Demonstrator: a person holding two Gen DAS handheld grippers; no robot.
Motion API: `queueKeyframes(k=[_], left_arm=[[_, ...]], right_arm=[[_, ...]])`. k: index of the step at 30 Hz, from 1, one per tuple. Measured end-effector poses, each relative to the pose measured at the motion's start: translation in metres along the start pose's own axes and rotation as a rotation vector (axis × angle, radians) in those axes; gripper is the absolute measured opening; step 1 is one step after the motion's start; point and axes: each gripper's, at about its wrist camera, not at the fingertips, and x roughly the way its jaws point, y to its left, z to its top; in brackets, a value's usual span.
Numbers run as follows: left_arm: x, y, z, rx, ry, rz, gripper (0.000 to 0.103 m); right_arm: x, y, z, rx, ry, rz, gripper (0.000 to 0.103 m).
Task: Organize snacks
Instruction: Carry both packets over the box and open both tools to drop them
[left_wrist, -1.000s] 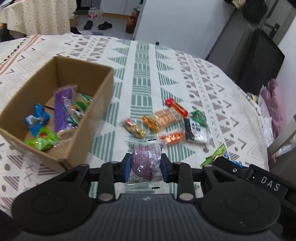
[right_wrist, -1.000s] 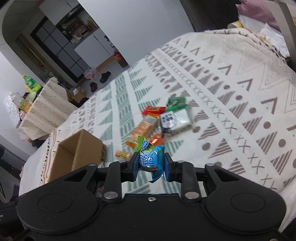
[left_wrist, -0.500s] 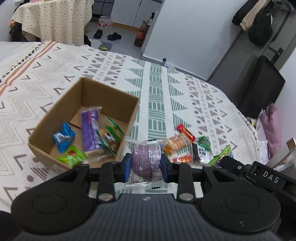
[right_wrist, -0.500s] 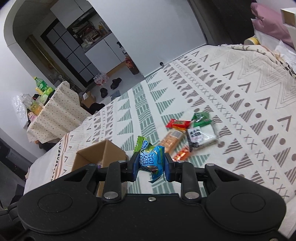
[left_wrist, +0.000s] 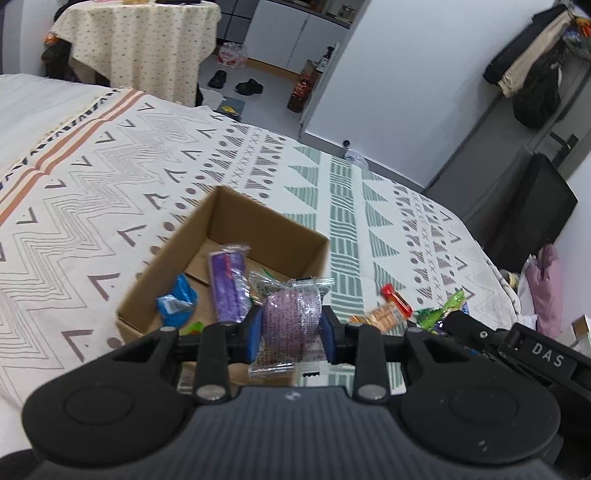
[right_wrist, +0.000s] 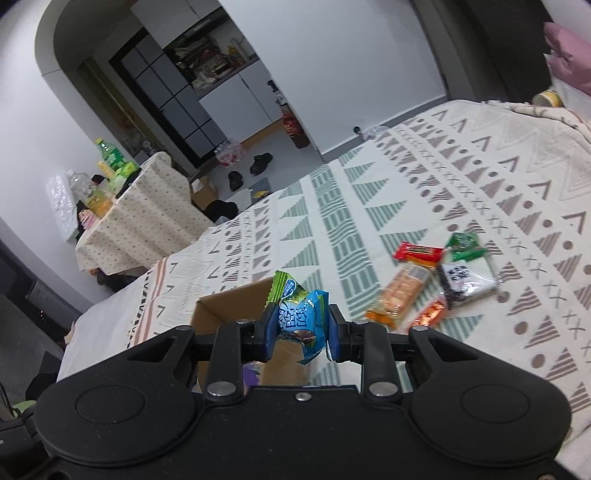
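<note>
An open cardboard box (left_wrist: 258, 236) sits on the patterned bedspread, holding a long purple packet (left_wrist: 227, 286), a crumpled blue packet (left_wrist: 176, 301) and a green packet, the last mostly hidden. A round purple snack in clear wrapping (left_wrist: 291, 317) is held above the box's near right corner. A blue-and-green packet (right_wrist: 301, 317), crumpled, is held upright in front of the box's rim. Loose snacks lie clustered on the bedspread to the right of the box: a red bar (right_wrist: 417, 253), an orange cracker pack (right_wrist: 400, 291), a small orange packet (right_wrist: 430, 312), a white-and-black packet (right_wrist: 467, 282) and a green packet (right_wrist: 463, 243), several touching.
</note>
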Motion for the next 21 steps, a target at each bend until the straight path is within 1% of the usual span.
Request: queueKeyframes(k=[13, 17, 21], left_arm=[[0.002, 0.06, 0.02, -0.096, -0.019, 0.037, 0.032], [0.009, 0.073, 0.024, -0.122, -0.012, 0.046, 0.032], [0.018, 0.08, 0.024, -0.139, 0.007, 0.039, 0.032]], right_arm=[[0.03, 0.042, -0.017, -0.05, 0.048, 0.042, 0.027], [0.043, 0.054, -0.024, -0.076, 0.076, 0.063, 0.027], [0.051, 0.062, -0.028, -0.085, 0.097, 0.066, 0.027]])
